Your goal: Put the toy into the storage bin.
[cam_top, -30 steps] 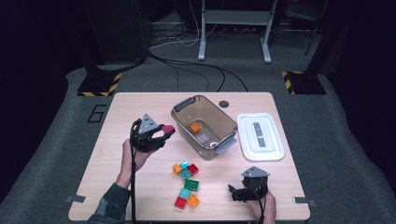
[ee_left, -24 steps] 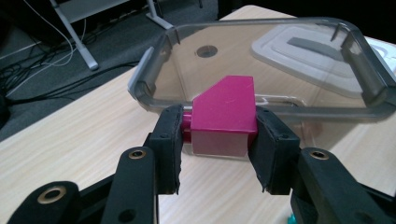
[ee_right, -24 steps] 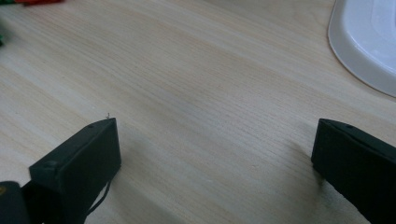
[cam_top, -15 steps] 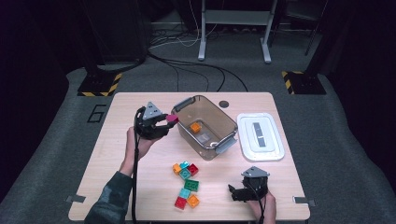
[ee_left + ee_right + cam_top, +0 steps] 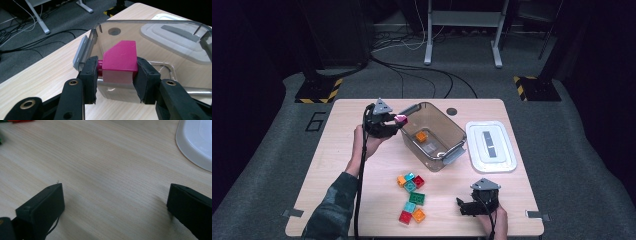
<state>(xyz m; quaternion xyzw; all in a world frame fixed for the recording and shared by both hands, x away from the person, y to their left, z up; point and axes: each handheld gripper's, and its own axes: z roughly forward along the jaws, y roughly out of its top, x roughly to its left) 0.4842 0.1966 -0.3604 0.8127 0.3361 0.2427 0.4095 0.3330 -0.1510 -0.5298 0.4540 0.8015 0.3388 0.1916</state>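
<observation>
My left gripper [image 5: 398, 120] [image 5: 117, 72] is shut on a magenta block [image 5: 401, 119] [image 5: 120, 61], held just at the left rim of the clear plastic bin [image 5: 439, 150] [image 5: 150, 27]. An orange block [image 5: 421, 136] lies on the bin's floor. Several loose coloured blocks [image 5: 411, 197] lie on the table in front of the bin. My right gripper [image 5: 460, 205] [image 5: 115, 202] rests low over the wood near the table's front right, open, with nothing between its black jaws.
The bin's white lid [image 5: 490, 145] [image 5: 175, 35] lies flat to the right of the bin; its edge [image 5: 195, 142] shows in the right gripper view. A round hole [image 5: 452, 111] sits in the tabletop behind the bin. Cables and stand legs are on the floor beyond the table.
My left gripper carried the magenta block to the right and slightly up, from the table's left part to the bin's rim. The right gripper stayed still.
</observation>
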